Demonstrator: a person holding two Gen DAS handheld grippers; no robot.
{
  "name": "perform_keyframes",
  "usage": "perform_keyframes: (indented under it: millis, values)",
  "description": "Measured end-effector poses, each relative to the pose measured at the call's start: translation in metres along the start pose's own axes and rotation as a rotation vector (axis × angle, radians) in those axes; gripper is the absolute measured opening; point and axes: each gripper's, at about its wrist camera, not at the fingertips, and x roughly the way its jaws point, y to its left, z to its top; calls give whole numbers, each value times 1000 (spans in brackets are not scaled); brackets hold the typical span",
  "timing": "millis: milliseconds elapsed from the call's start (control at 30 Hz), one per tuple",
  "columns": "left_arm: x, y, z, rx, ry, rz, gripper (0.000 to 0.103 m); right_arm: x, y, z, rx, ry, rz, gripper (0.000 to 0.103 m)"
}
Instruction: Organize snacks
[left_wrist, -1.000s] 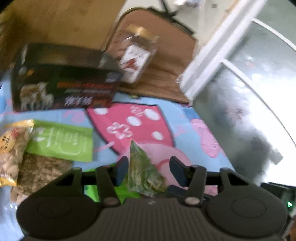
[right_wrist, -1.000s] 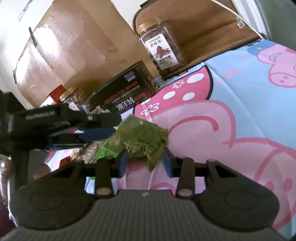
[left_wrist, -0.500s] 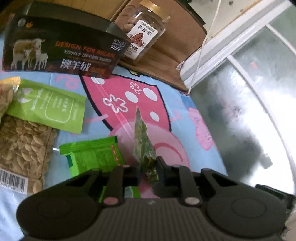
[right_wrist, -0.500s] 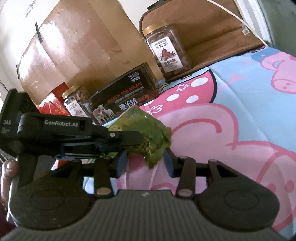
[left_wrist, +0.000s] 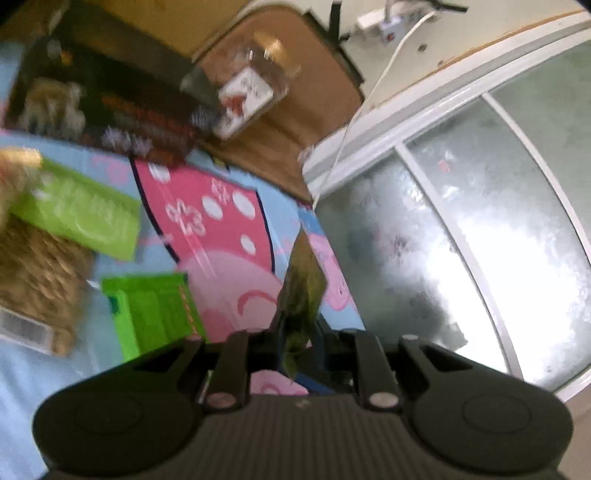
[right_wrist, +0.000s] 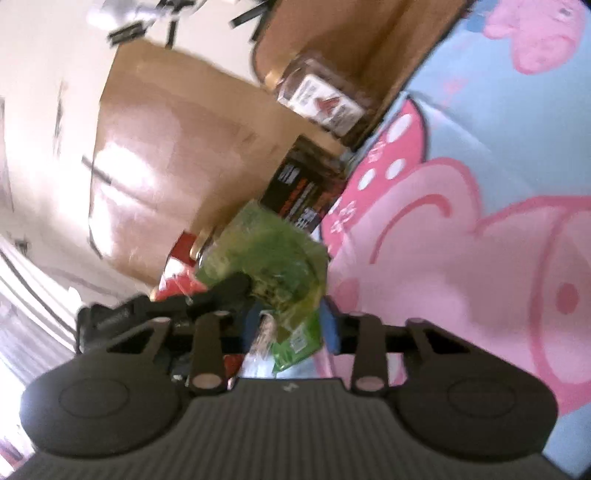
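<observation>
Two grippers share one green snack packet (left_wrist: 301, 291): the left gripper (left_wrist: 295, 341) pinches it edge-on, long axis pointing away, while the right gripper (right_wrist: 290, 325) is closing around it, above the cartoon blanket (left_wrist: 221, 229). Open blanket lies ahead. A second ago, the left's fingers were spread.

Left gripper (left_wrist: 295, 341): matte black body, ribbed panel across the centre with a small pale mark on its upper edge, two round domed housings at either side, two straight black link bars each fixed by a silver screw, triangular cut-outs in the outer arms, dark fingers

Right gripper (right_wrist: 290, 326): same black ribbed body, paired round housings, silver screws on the link bars, blue pads (right_wrist: 330, 326) on the fingers

Left gripper from the side, right wrist view: long black body with faint pale lettering, blurred
</observation>
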Motion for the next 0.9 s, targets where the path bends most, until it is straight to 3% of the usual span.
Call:
perform_keyframes:
  millis: [100,267,500,567,633,700,767,900]
  values:
    - [-17,1,11,13,-45,13,15,13,18,6,-54,21,19,17]
    - [-41,5,49,34,-158,40,15,56,66,32,-218,13,8,17]
    - [-32,26,123,23,-235,90,15,122,86,84,-298,-36,-18,17]
    - [-17,35,142,29,-243,132,16,145,86,97,-333,-63,-69,17]
    - [3,44,158,46,-233,222,33,163,84,106,-366,-77,-122,18]
    - [16,55,168,38,-226,344,35,177,83,110,-405,-107,-193,18]
    - [18,60,172,50,-215,403,36,180,81,110,-422,-120,-229,18]
    - [-25,60,161,24,-277,335,42,148,76,94,-469,-143,-169,23]
